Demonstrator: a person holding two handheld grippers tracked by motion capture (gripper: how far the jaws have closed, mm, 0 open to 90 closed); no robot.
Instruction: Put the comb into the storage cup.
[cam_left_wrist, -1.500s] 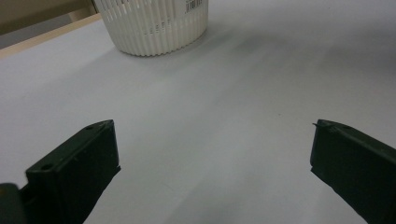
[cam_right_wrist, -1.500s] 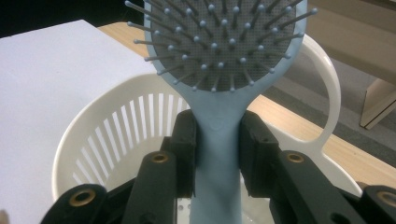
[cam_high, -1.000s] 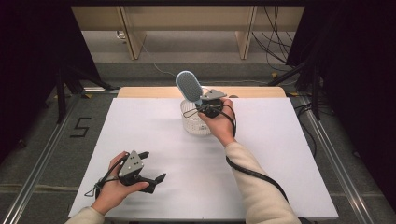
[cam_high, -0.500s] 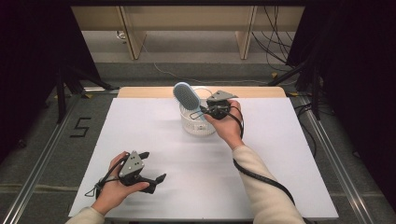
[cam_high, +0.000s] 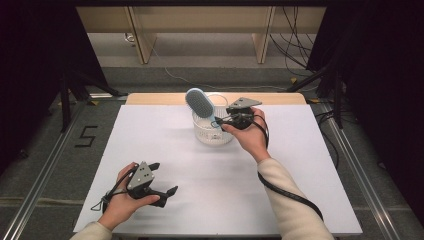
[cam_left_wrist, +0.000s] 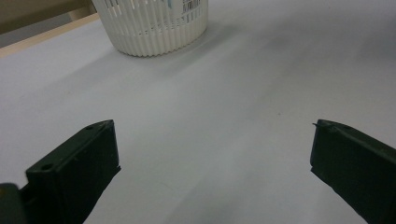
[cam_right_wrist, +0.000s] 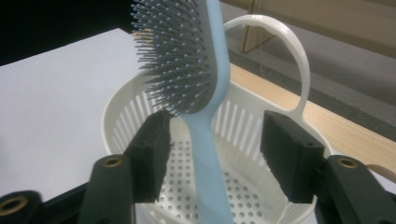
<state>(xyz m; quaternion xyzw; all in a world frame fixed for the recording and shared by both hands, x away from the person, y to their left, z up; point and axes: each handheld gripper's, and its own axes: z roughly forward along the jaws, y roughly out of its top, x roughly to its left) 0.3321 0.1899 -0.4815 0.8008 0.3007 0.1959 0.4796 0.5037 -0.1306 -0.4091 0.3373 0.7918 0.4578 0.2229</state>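
The light-blue plastic hairbrush (cam_right_wrist: 205, 70) is held upright between the spread jaws of the right hand-held gripper (cam_right_wrist: 215, 140), directly above the white slotted plastic basket (cam_right_wrist: 233, 196), apparently for dropping in, while the left hand-held gripper (cam_high: 159, 181) is rested wide apart on the worktop (cam_high: 300, 165).

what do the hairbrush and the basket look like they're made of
The hairbrush looks like smooth pale blue plastic with a slight sheen, its grey bristles thin and stiff, likely plastic too. The basket looks like moulded off-white plastic, going by the even slats, the punched floor holes and the thin glossy hoop handle. The right gripper has its fingers apart around the brush handle.
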